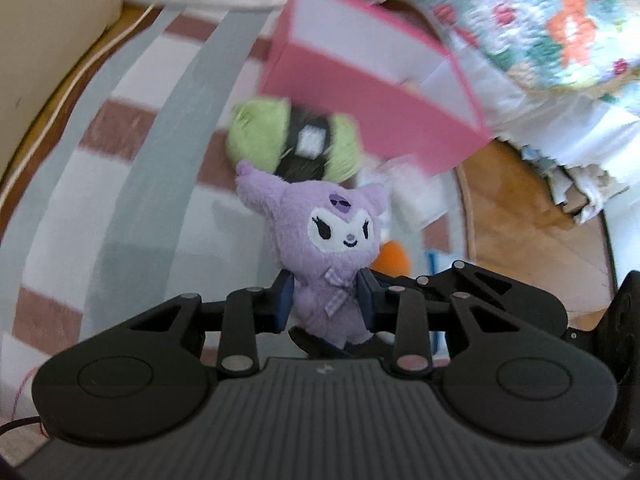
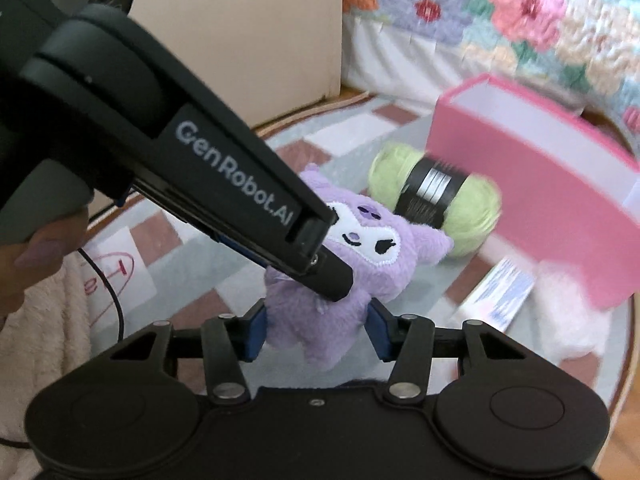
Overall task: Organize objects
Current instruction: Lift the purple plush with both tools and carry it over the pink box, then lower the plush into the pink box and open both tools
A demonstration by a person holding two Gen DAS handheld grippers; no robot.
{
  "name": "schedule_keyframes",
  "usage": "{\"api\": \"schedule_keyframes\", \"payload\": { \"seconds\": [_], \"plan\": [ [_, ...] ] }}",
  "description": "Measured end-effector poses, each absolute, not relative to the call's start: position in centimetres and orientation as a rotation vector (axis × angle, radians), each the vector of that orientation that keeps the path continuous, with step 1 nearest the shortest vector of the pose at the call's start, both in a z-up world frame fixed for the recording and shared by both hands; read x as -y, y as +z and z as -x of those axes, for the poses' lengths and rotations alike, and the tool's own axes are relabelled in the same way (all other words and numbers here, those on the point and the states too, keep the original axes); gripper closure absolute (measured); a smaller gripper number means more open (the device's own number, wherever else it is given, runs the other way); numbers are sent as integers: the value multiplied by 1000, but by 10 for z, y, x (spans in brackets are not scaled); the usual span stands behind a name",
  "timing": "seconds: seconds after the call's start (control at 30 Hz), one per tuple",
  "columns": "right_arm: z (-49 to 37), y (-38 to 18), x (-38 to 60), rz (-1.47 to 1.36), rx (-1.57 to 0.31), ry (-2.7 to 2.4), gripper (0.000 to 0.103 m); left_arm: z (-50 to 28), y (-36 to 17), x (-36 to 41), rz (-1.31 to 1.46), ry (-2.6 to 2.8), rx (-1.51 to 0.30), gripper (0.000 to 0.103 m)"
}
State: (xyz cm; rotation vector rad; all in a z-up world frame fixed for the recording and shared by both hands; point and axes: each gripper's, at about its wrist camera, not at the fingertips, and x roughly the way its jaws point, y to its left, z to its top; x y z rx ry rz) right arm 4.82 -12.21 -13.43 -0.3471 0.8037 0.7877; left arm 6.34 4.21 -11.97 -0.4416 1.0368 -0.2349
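Note:
A purple plush toy (image 1: 328,264) with a white face is gripped at its body between the blue pads of my left gripper (image 1: 327,300). In the right wrist view the same plush toy (image 2: 316,320) also sits between the pads of my right gripper (image 2: 318,328), which press its sides. The left gripper's black body (image 2: 224,188) crosses in front of the toy's face. A ball of green yarn (image 1: 292,146) with a black label lies just beyond, and an open pink box (image 1: 372,76) stands behind it.
A striped grey, white and brown rug (image 1: 132,140) covers the floor. A floral quilt (image 1: 540,20) hangs at the back right. A white and blue packet (image 2: 500,292) and something white and fluffy (image 2: 572,320) lie by the box. A cardboard box (image 2: 248,36) stands behind.

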Motion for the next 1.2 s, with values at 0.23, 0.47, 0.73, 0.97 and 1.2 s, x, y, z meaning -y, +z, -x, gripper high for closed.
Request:
{"api": "schedule_keyframes", "payload": {
  "seconds": [0.23, 0.47, 0.73, 0.97, 1.2],
  "plan": [
    [-62, -73, 145, 418, -674, 753, 47, -98, -54, -19, 376, -291, -945, 71],
    [-130, -31, 152, 466, -620, 724, 47, -165, -15, -2, 381, -334, -904, 71],
    [-219, -23, 172, 489, -676, 699, 48, -259, -24, 27, 422, -332, -948, 71],
    [-302, -49, 187, 454, -785, 681, 48, -337, -70, 45, 498, -305, -1042, 70],
    [-354, -97, 192, 448, -909, 698, 48, -381, -125, 47, 579, -280, -1130, 70]
  ]
}}
